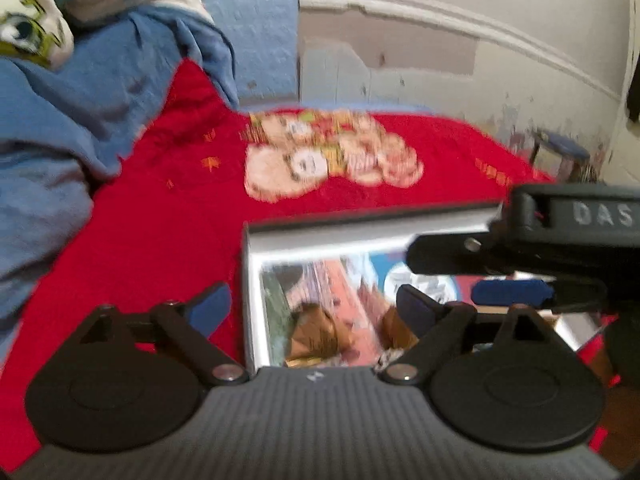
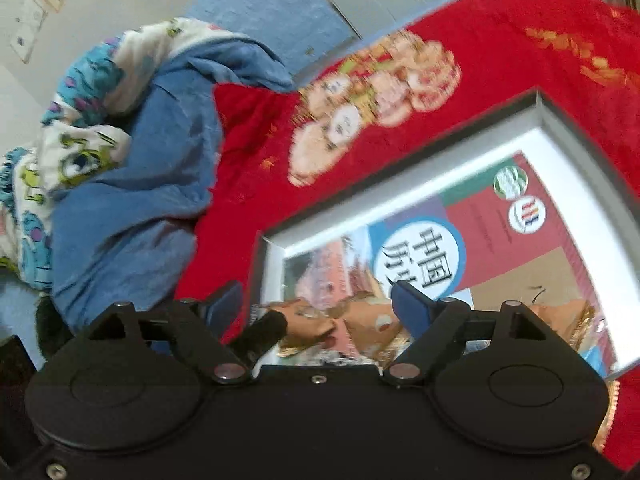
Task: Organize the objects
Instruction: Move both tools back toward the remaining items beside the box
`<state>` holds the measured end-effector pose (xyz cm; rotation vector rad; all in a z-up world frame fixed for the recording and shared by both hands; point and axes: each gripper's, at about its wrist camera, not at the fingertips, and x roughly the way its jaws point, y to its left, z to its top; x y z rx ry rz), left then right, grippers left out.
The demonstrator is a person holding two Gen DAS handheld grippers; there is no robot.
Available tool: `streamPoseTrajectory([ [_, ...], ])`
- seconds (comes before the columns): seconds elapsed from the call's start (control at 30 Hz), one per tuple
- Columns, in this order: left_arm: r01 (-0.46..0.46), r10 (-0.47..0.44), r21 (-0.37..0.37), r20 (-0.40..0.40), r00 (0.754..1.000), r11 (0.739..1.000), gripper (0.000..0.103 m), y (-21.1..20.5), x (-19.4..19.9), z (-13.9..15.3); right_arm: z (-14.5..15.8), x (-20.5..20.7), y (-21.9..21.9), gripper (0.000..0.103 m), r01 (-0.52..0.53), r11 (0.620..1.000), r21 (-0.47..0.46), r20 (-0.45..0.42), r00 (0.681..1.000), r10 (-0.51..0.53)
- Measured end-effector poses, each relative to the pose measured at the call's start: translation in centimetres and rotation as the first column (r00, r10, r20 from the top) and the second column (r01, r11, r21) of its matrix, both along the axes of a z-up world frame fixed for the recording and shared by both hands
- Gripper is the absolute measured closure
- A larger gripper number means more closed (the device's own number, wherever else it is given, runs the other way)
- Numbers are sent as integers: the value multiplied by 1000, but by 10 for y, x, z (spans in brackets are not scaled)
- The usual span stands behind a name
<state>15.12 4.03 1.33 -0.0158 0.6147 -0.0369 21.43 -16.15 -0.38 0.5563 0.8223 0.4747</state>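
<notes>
Two tongs hover over bed, both spread wide, nothing gripped. Left tongs [image 1: 312,308] straddle left wall of grey box [image 1: 360,216]: one blue pad outside over red blanket [image 1: 160,208], other above box interior. Right tongs [image 2: 316,304] likewise open, empty, above near corner of same box. Book [image 2: 472,248] with red-and-tan cover lies flat inside box. Box rests on red blanket with cartoon print. Blue quilt [image 2: 132,200] heaped at left, near box. Frames blurred.
</notes>
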Motion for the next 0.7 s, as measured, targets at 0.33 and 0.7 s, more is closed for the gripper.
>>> streamPoseTrajectory([
  [0.33,-28,22,21,223,975,999,0,-6,-70,103,115,-71,-49,8,130,985,-115,275,957,-94],
  [0.7,-45,41,17,164,986,999,0,-22,-130,28,92,-147,-60,0,277,914,-297,433,892,-130],
])
